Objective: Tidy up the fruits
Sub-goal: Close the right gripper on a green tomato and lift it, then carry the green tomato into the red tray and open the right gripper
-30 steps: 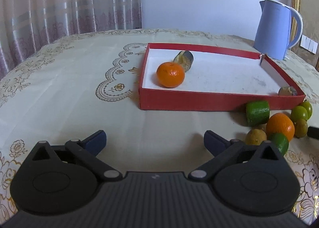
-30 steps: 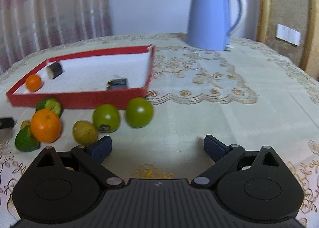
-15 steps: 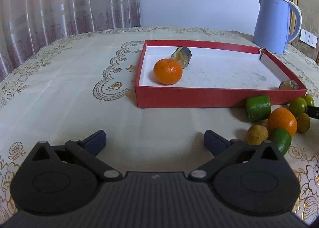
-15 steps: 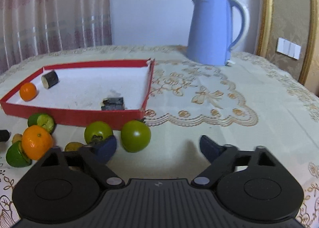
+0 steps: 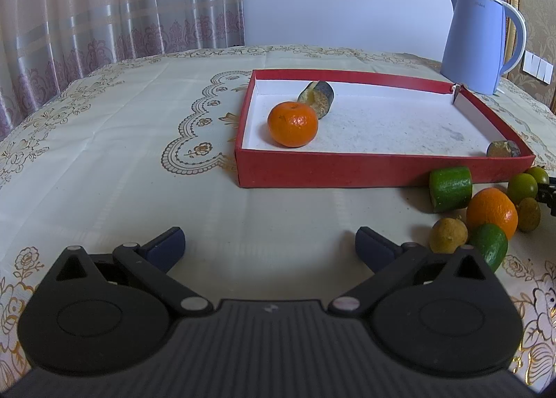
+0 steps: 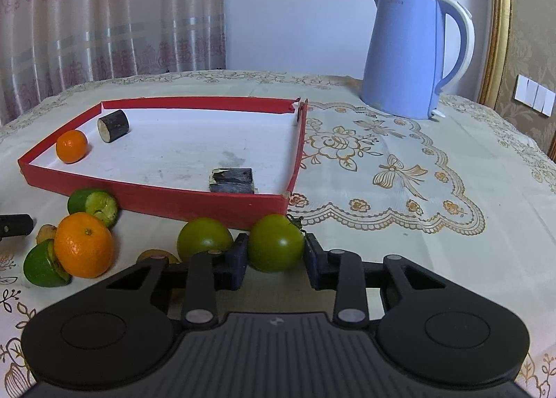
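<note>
My right gripper (image 6: 275, 248) has its jaws closing on a green tomato (image 6: 276, 241), and both pads touch its sides just in front of the red tray (image 6: 173, 201). A second green tomato (image 6: 203, 238) sits beside it on the left. Farther left lie an orange (image 6: 83, 245), a cut lime (image 6: 41, 264) and a green cucumber piece (image 6: 93, 205). The tray holds an orange (image 5: 293, 124) and two dark eggplant pieces (image 5: 317, 94). My left gripper (image 5: 269, 245) stands open over bare cloth, short of the tray (image 5: 347, 173).
A blue kettle (image 6: 410, 57) stands behind the tray's right corner. An embroidered cloth (image 6: 417, 189) covers the table. Curtains hang behind the far left edge. In the left wrist view the loose fruit pile (image 5: 491, 212) lies at the right.
The right gripper moved forward to the rightmost green tomato and its jaws closed in from wide open onto it. The left gripper stayed open and kept its place.
</note>
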Available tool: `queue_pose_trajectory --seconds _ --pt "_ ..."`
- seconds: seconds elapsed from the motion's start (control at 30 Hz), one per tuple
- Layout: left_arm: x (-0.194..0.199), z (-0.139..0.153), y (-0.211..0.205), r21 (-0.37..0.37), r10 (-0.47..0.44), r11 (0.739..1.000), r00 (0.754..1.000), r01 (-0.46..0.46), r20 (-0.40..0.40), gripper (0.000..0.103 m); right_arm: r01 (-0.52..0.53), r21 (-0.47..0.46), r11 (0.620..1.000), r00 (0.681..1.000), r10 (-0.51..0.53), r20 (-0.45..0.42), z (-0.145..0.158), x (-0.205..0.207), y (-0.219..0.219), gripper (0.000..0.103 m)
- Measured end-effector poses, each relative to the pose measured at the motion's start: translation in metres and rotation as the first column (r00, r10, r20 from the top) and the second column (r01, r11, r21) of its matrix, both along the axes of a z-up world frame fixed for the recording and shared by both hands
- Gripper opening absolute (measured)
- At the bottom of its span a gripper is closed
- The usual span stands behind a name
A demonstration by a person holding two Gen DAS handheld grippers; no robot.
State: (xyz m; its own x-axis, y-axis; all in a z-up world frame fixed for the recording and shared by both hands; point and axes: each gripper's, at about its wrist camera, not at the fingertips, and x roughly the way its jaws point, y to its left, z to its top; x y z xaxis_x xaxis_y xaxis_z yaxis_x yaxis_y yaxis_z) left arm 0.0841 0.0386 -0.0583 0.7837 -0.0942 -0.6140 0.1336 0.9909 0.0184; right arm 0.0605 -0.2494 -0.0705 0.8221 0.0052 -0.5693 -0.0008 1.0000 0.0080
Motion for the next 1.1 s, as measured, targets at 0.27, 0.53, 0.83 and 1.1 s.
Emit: queue_pose_trajectory --seconds 0.27,0.53,0.83,1.1 --pt "0.000 0.000 0.000 -0.002 0.000 1.000 1.000 0.000 0.000 0.103 0.024 -0.023 0.999 0.998 -0.022 0.062 0.012 -0.013 0.000 0.033" --pt "0.000 -0.001 0.000 -0.003 0.000 1.000 1.000 0.000 -0.001 0.103 -0.036 -0.055 0.998 0.991 0.043 0.125 0.037 -0.003 0.021 0.033" --pt "0.000 -0.001 0.000 -0.003 0.001 1.000 1.000 -0.001 0.000 0.103 -0.113 -0.123 0.986 0.986 0.127 0.108 0.039 0.048 0.059 0.033" --pt "0.000 0.000 0.001 -0.004 0.000 1.000 1.000 0.000 -0.001 0.103 -0.134 -0.123 0.983 0.991 0.135 -0.003 0.018 0.096 0.077 0.033"
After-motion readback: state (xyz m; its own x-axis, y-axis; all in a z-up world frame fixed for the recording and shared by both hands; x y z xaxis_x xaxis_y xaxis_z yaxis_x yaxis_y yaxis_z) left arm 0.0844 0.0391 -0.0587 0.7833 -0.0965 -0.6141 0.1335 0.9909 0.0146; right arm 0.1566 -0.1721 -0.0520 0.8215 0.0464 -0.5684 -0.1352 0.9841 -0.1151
